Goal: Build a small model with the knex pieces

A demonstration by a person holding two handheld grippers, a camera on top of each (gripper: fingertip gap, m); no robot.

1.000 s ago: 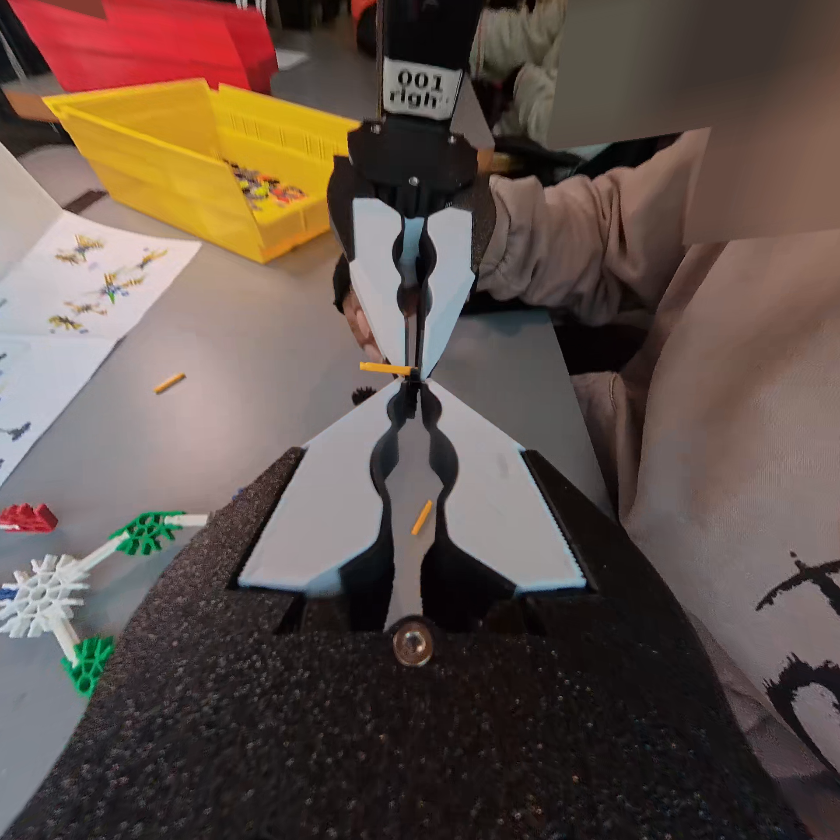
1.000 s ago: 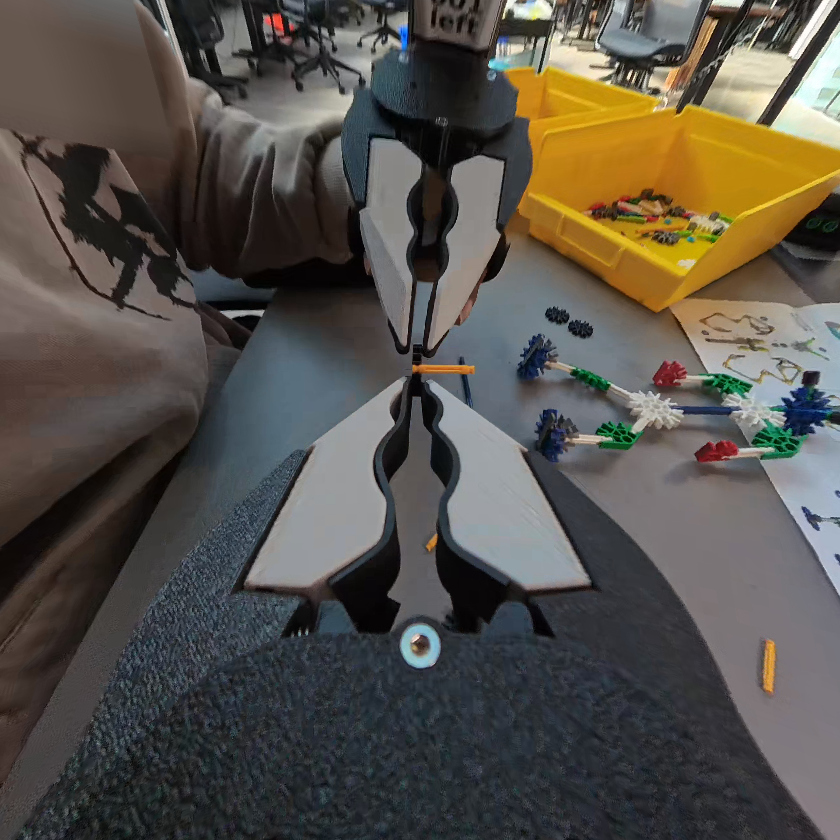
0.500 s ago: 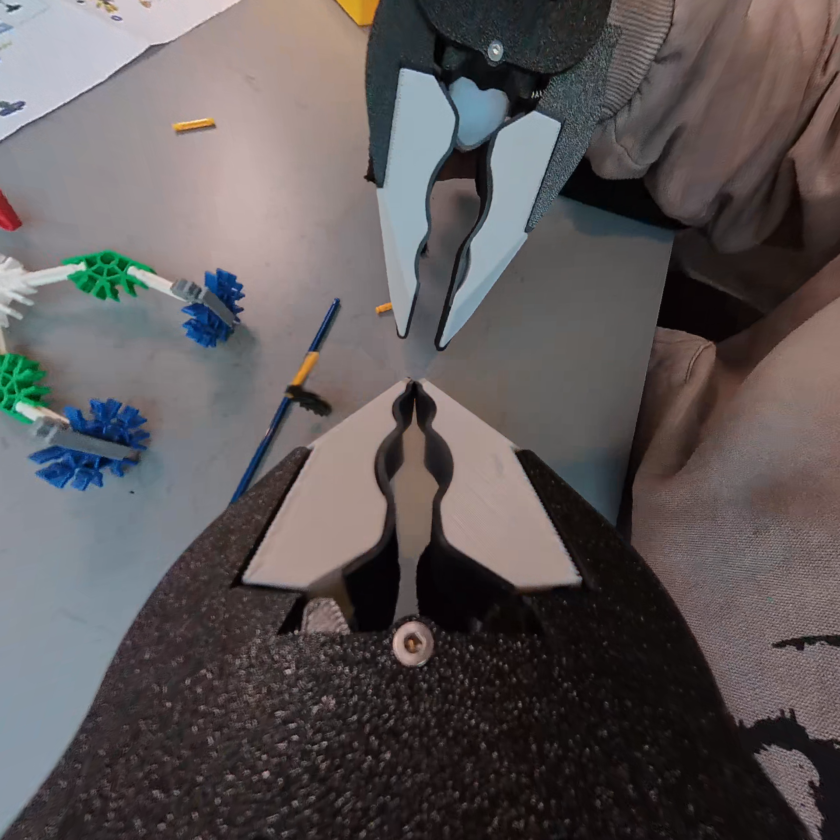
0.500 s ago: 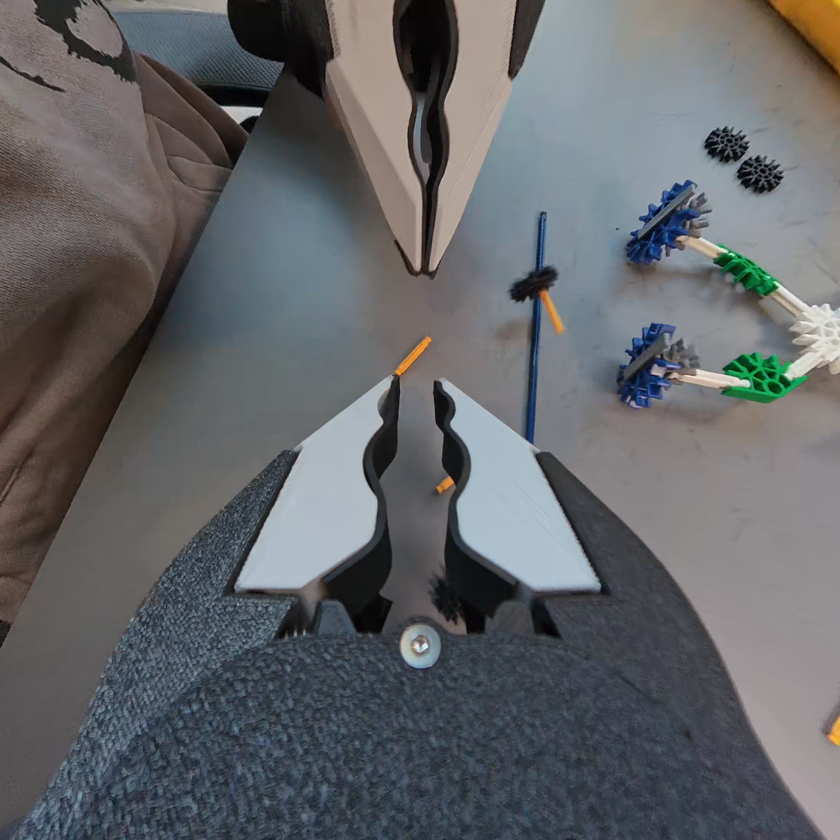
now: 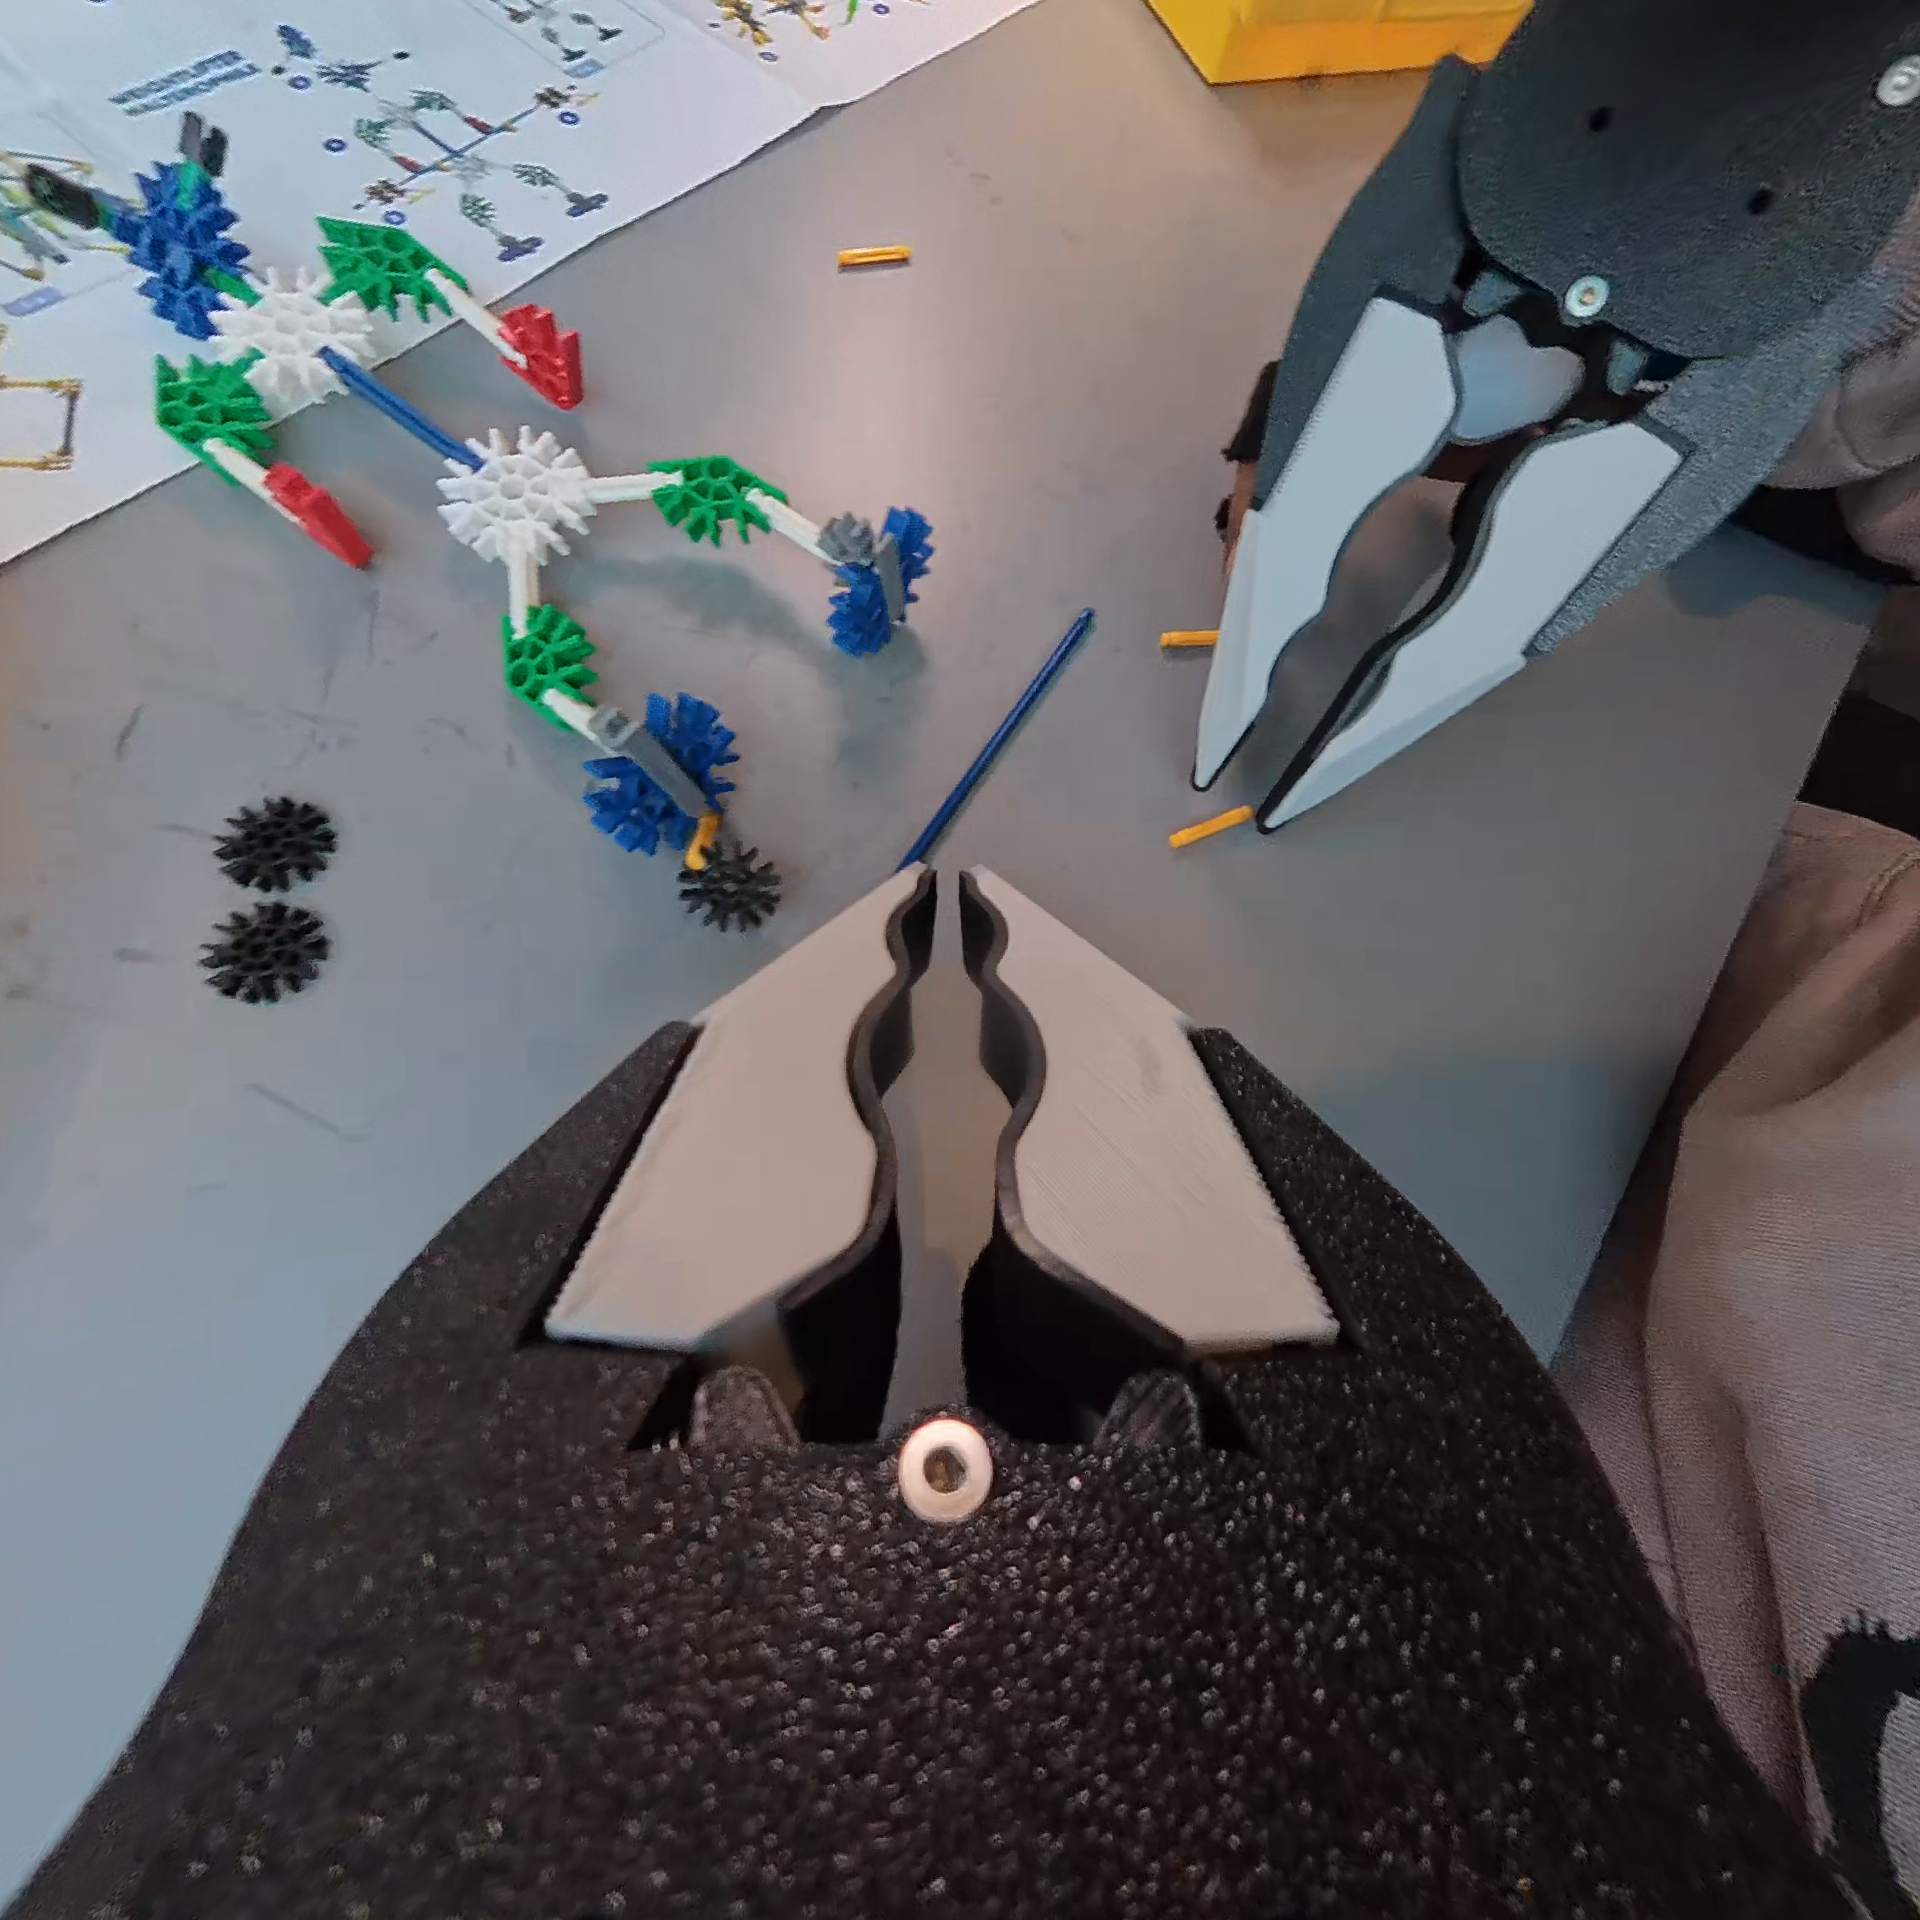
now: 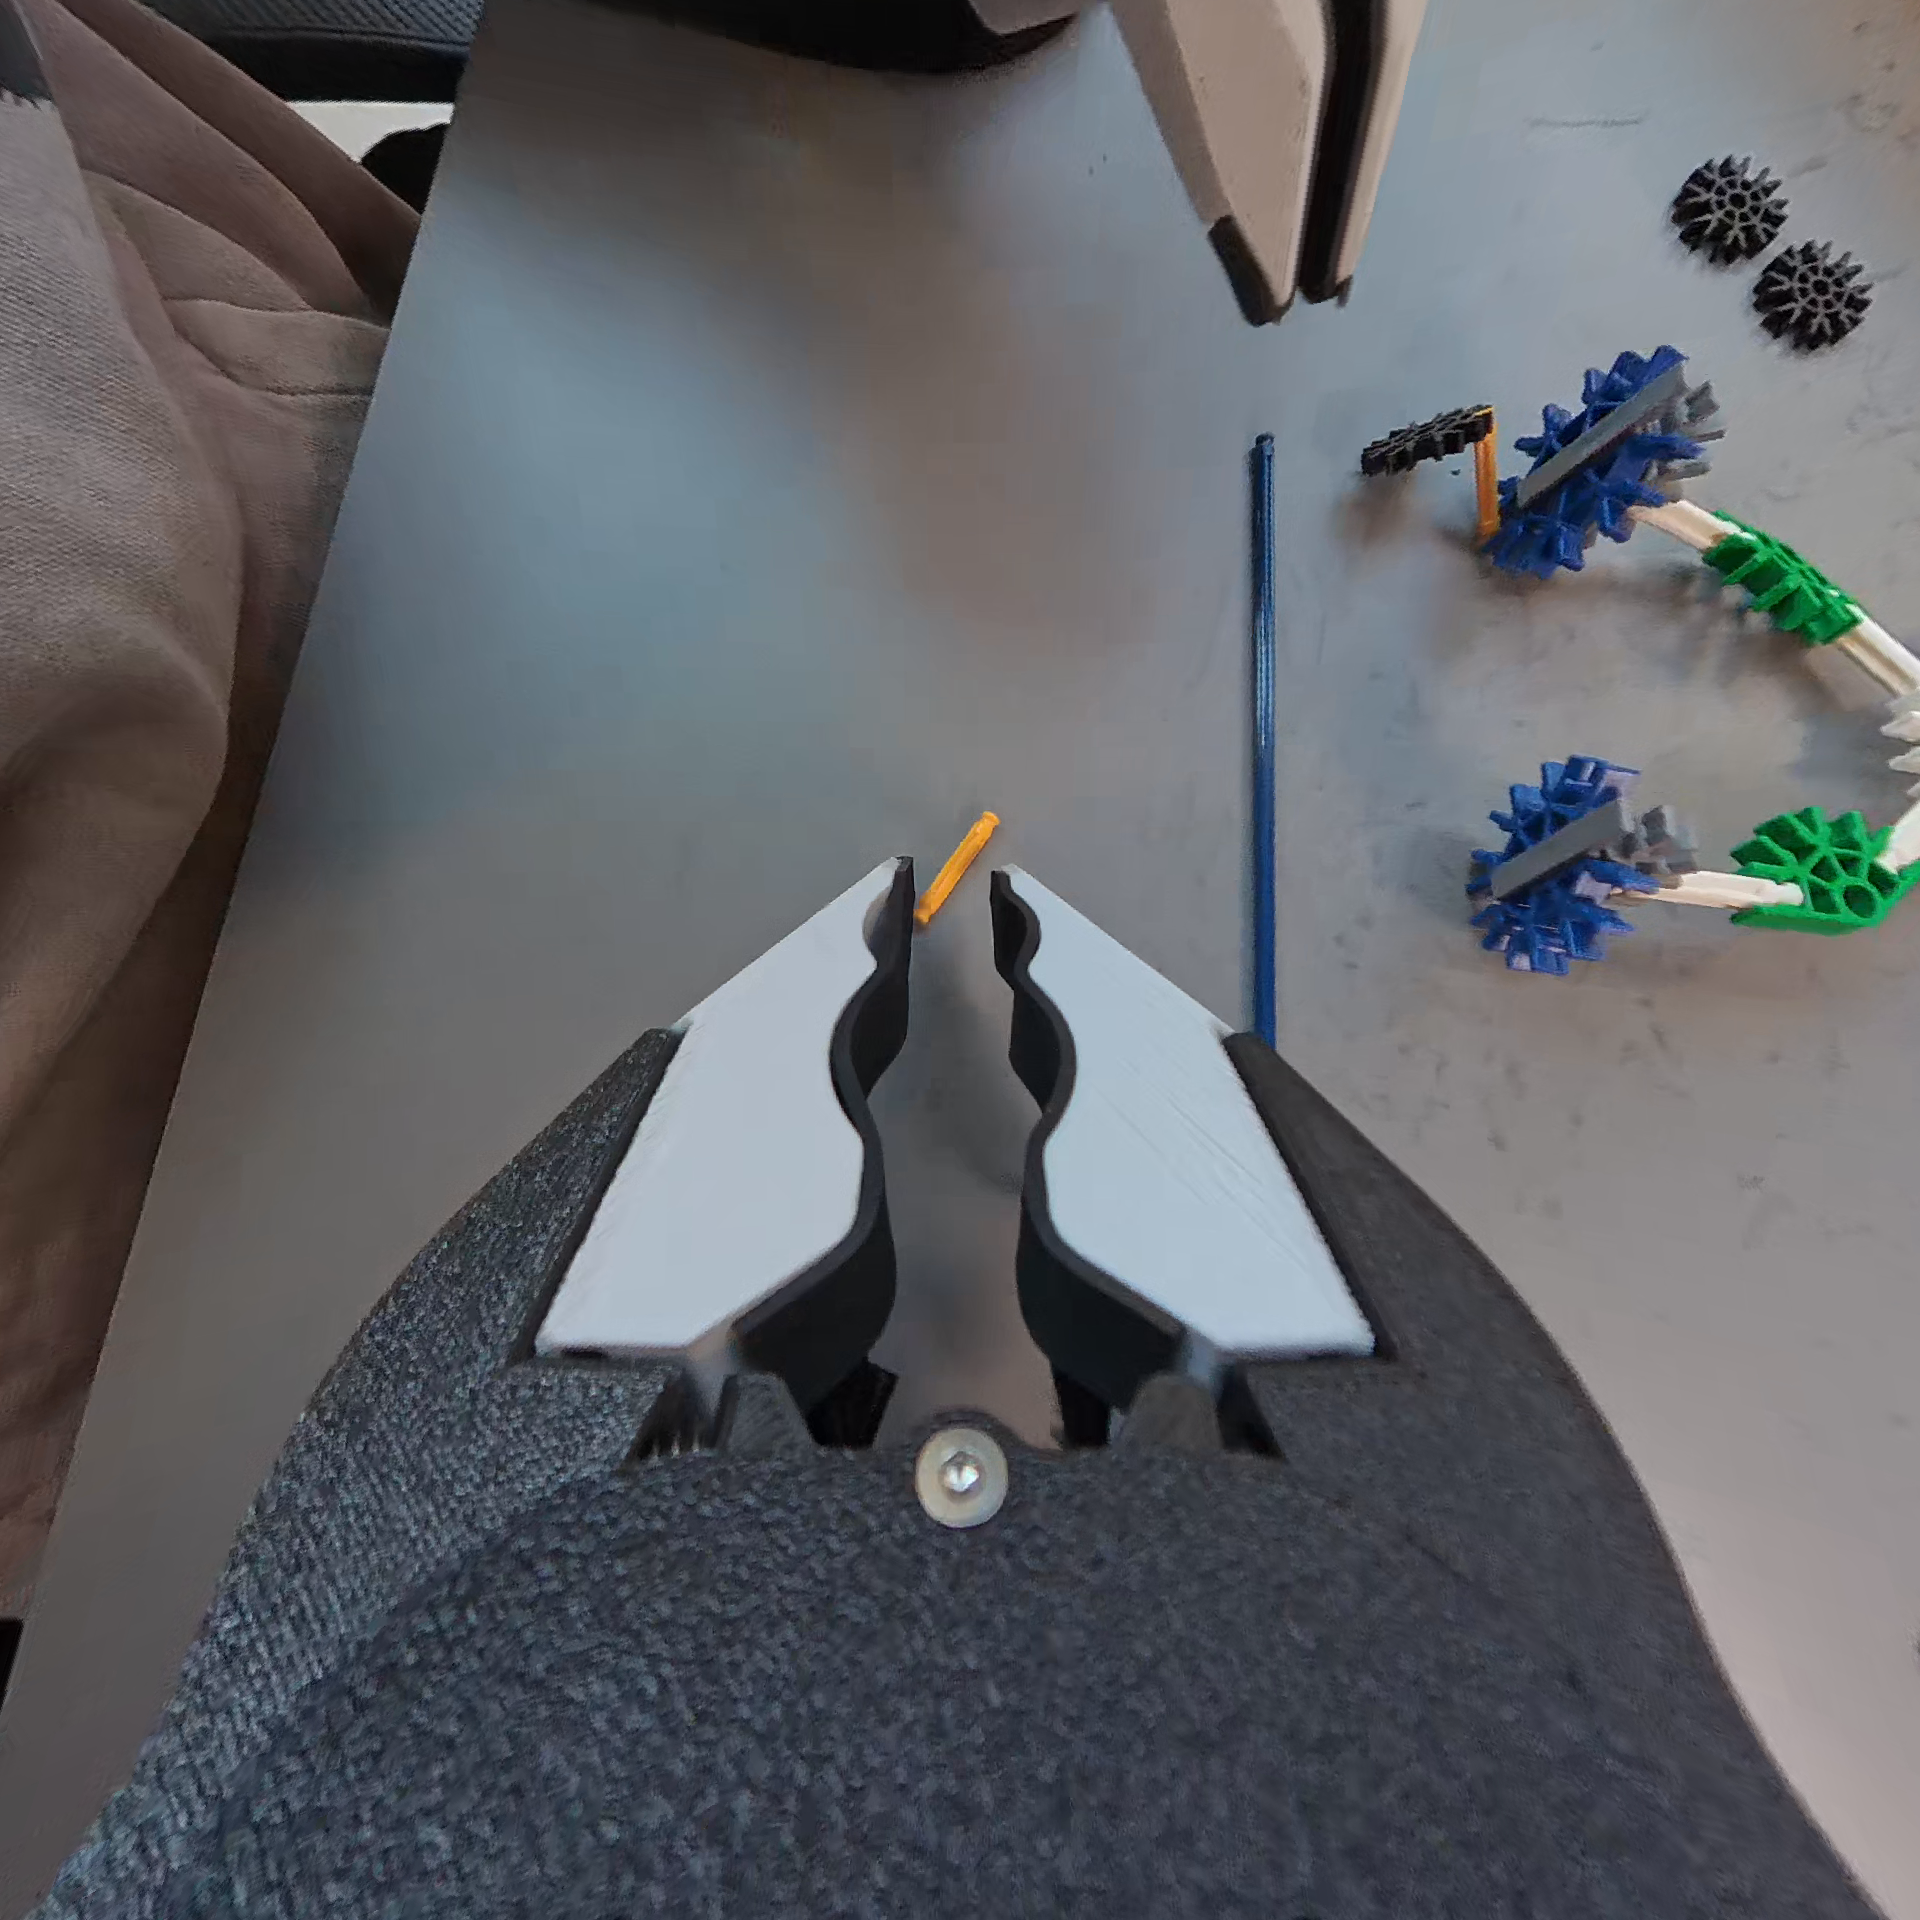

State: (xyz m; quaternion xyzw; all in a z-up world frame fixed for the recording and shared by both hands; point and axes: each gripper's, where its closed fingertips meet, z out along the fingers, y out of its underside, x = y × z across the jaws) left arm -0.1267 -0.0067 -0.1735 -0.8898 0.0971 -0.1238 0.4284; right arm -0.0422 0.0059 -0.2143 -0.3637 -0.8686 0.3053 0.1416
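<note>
My left gripper (image 5: 945,883) hovers low over the grey table (image 5: 520,1195), jaws a narrow crack apart and empty, tips at the near end of a loose blue rod (image 5: 997,738). A black connector with a short orange rod (image 5: 727,883) lies just left of it, against a blue wheel of the toy model (image 5: 514,494). My right gripper (image 6: 951,871) is open, with a small orange rod (image 6: 956,868) lying on the table between its tips. It also shows in the left wrist view (image 5: 1231,805), and the left gripper in the right wrist view (image 6: 1288,301).
Two loose black connectors (image 5: 270,894) lie left of the model. More orange rods (image 5: 873,257) lie on the table. An instruction sheet (image 5: 468,104) and a yellow bin (image 5: 1351,42) are at the back. A person's sleeve and clothing (image 6: 156,520) border the table edge. There is about 10 cm between the tips of the two grippers. It is some 15 cm from my left tips to the toy model (image 5: 514,494).
The two grippers held parts tip to tip in the air, then let go and dropped toward the table. The right gripper opened. The black connector now lies off the blue rod, by the blue wheel.
</note>
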